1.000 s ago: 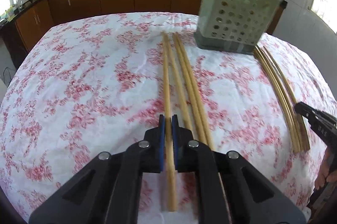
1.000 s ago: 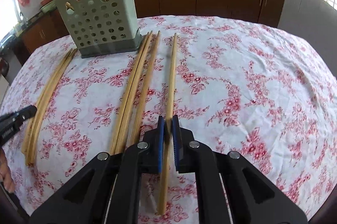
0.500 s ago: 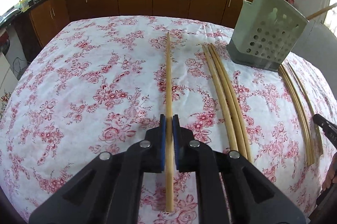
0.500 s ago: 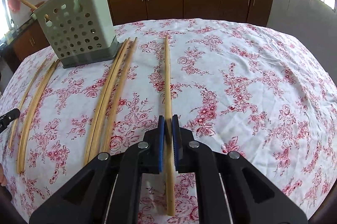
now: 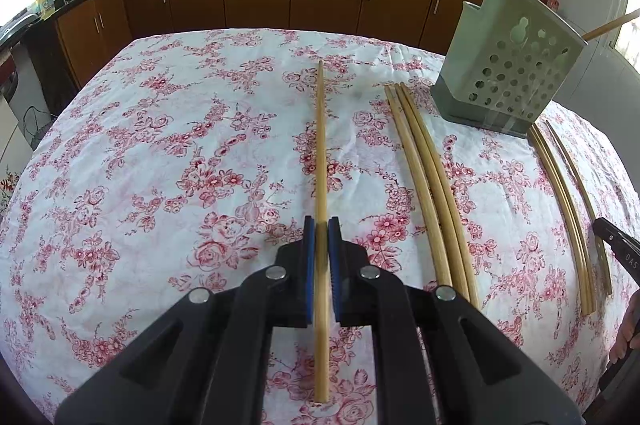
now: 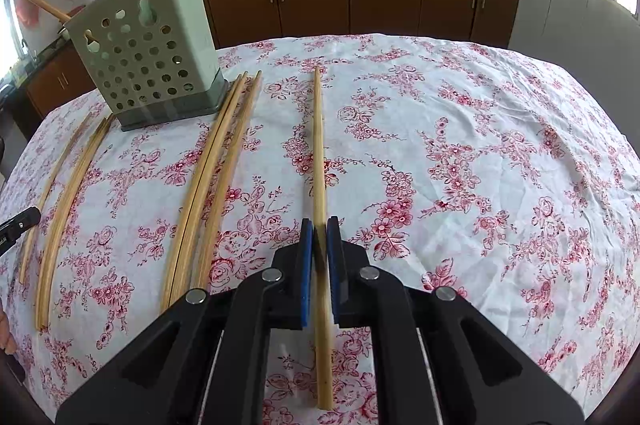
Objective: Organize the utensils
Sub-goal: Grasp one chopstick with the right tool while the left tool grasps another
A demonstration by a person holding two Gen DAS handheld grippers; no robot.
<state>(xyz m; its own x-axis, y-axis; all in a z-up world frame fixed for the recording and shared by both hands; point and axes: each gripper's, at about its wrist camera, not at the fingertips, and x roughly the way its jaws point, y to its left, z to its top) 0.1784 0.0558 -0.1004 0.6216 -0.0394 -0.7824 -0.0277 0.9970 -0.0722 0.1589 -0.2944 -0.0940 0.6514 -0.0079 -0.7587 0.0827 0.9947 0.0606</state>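
Bamboo chopsticks lie on a table under a white cloth with red flowers (image 5: pixel 160 153). In the left wrist view, the left gripper (image 5: pixel 321 257) is clenched on one chopstick (image 5: pixel 320 145), blue pads pressing both its sides; the stick runs straight toward twelve o'clock. Three loose chopsticks (image 5: pixel 428 185) lie at two o'clock from it, and a pale green perforated utensil holder (image 5: pixel 508 65) stands beyond them at one o'clock, with sticks poking out of its top. In the right wrist view, the right gripper (image 6: pixel 320 253) grips a second chopstick (image 6: pixel 318 145) the same way. There the holder (image 6: pixel 148 57) stands at ten o'clock, loose chopsticks (image 6: pixel 212 177) lying between.
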